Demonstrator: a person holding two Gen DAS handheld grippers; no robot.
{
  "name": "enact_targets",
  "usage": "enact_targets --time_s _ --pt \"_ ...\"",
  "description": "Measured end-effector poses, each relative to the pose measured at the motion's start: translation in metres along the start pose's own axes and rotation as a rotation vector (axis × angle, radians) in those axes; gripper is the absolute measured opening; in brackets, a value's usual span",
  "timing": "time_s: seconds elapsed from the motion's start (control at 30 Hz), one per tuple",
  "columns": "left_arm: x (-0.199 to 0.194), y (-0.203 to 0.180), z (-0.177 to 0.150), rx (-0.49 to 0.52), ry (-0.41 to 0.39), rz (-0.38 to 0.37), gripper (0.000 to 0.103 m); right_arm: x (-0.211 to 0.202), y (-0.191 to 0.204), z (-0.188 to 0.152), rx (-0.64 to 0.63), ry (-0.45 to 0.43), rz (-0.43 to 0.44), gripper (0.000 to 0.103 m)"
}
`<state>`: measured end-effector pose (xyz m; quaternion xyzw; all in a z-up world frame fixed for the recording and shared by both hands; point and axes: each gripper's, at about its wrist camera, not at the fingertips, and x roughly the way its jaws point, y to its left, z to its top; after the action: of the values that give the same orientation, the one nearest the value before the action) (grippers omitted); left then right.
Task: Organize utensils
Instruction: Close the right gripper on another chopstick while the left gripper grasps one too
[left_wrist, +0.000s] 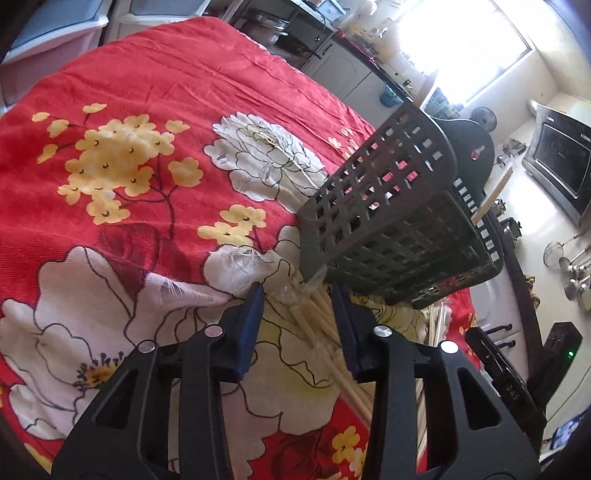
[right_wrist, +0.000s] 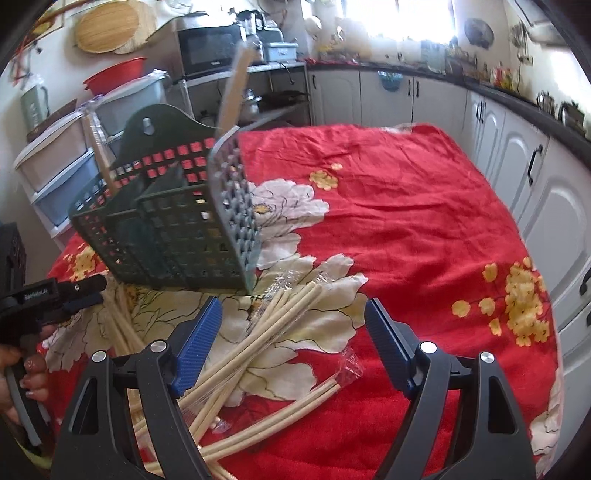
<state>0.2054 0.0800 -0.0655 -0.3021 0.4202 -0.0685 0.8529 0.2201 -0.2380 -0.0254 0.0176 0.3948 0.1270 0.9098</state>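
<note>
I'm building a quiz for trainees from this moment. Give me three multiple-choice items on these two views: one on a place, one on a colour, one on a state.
1. Where do the loose chopsticks lie?
A. On the cloth in front of the basket
B. Inside the microwave
C. On the floor

2. What is the main colour of the tablecloth?
A. Blue
B. Red
C. Green

3. How do the right gripper jaws stand?
A. Shut on a chopstick
B. Open, holding nothing
C. Shut on the basket

Answers: 1 A, they fan out below the green basket. 2 B, red with floral print. 3 B, a wide gap shows between the blue pads.
</note>
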Motion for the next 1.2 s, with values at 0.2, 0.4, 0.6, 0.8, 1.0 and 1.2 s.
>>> enact_targets --time_s 0.2,0.4,0.6,0.8,1.0,1.2 --pt "0.003 0.008 0.002 -0.03 0.016 -0.02 0.024 0.025 -0.013 0.008 0.091 0.089 0.057 0.064" --pt "0.002 0.013 0.003 -0.055 0.027 -0.049 0.017 0.047 -0.026 0.013 0.185 0.152 0.106 0.053" --pt "0.002 0.017 0.004 -0.078 0.034 -0.074 0.011 0.055 -0.033 0.015 0.233 0.168 0.123 0.03" --pt "-0.002 0.022 0.002 -0.106 0.039 -0.109 0.007 0.051 -0.036 0.014 0.245 0.155 0.143 0.015" --pt "-0.011 0.025 0.0 -0.112 0.034 -0.121 0.003 0.043 -0.038 0.016 0.241 0.129 0.158 0.014" --pt "-0.022 0.032 0.002 -0.134 0.003 -0.129 0.003 0.027 -0.037 0.018 0.229 0.097 0.169 0.013"
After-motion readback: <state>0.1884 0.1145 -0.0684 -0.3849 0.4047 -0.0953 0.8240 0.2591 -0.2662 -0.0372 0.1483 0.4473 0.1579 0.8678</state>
